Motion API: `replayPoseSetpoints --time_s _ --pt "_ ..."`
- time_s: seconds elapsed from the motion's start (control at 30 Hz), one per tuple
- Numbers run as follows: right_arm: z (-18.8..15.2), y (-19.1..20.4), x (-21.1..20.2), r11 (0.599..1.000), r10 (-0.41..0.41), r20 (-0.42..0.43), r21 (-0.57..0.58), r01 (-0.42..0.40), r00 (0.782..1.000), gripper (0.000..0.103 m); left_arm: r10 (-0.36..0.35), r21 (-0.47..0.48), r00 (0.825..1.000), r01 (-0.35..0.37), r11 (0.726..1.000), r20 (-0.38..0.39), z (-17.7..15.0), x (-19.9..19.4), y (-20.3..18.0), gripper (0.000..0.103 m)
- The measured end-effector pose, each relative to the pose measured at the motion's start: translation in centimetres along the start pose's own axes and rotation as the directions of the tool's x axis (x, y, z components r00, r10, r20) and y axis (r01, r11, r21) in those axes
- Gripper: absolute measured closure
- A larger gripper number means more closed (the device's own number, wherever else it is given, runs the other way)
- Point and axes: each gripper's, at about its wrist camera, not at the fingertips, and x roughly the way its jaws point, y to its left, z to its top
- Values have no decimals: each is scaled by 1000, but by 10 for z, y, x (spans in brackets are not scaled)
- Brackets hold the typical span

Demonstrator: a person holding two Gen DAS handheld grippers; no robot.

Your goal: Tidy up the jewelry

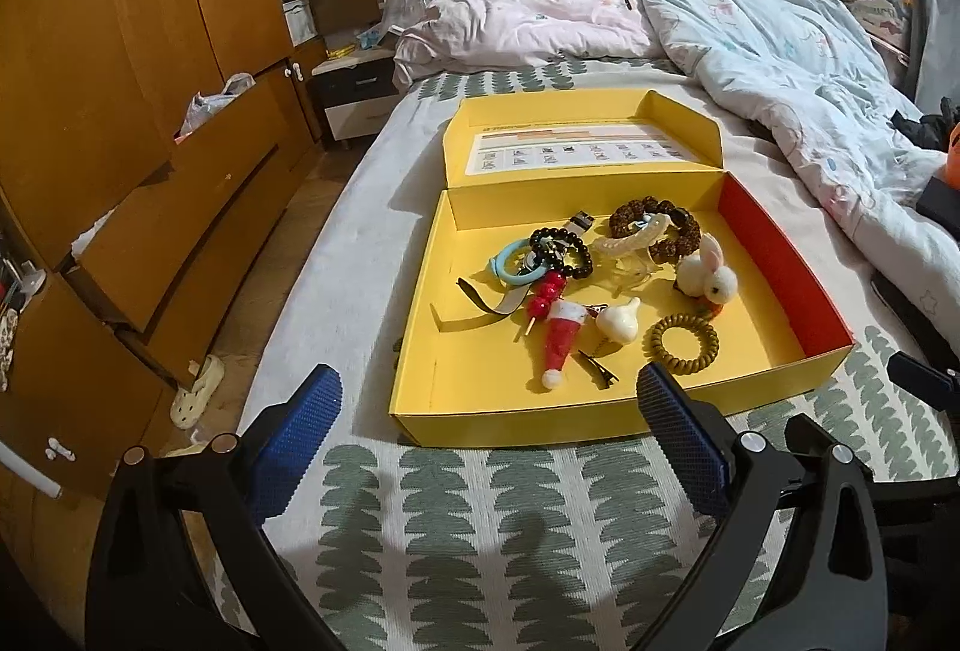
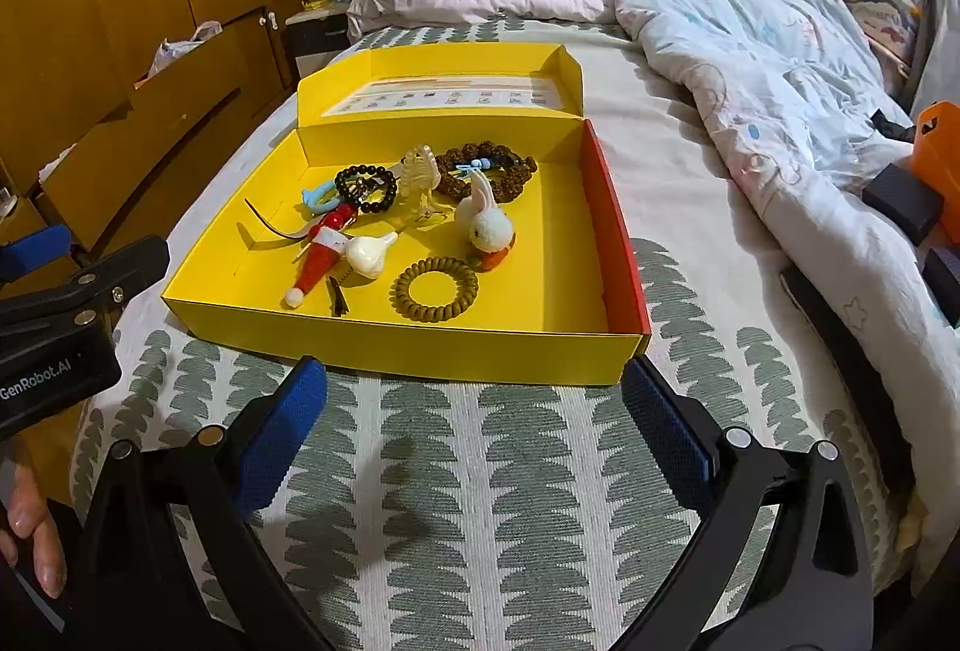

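Observation:
An open yellow box point(image 1: 516, 420) point(image 2: 420, 348) lies on the bed, its lid folded back. Inside lie a black bead bracelet point(image 1: 561, 252) point(image 2: 366, 189), a brown bead bracelet point(image 1: 657, 228) point(image 2: 486, 171), a brown coil hair tie point(image 1: 684, 342) point(image 2: 436, 290), a white rabbit charm point(image 1: 708, 276) point(image 2: 489, 222), a Santa hat clip point(image 1: 561, 342) point(image 2: 318, 258), a white garlic charm point(image 1: 618, 321) point(image 2: 369, 252), a blue ring point(image 1: 510, 264) and a clear claw clip point(image 2: 420, 171). My left gripper point(image 1: 489, 408) is open and empty before the box's near wall. My right gripper point(image 2: 474, 396) is open and empty, also before it.
The bed has a white sheet with green leaf shapes point(image 2: 480, 501). A rumpled duvet point(image 1: 780, 51) lies at the back right. Wooden wardrobe drawers point(image 1: 150, 171) and a nightstand point(image 1: 354, 93) stand left. A slipper point(image 1: 198, 390) lies on the floor. The left gripper's body point(image 2: 66, 327) shows at the right view's left edge.

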Motion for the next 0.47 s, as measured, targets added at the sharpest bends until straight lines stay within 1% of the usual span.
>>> replayPoseSetpoints --time_s 0.2,0.3,0.47 --pt "0 -2 1 1000 -2 2 -1 2 1000 5 5 -3 1000 -5 1000 -12 0 2 -1 5" --pt "0 -1 0 1000 2 2 0 -2 1000 5 -10 -17 999 9 1000 -33 0 6 2 5" --pt "0 -3 0 1000 0 0 0 0 1000 5 -7 -25 999 6 1000 -43 -1 7 3 5"
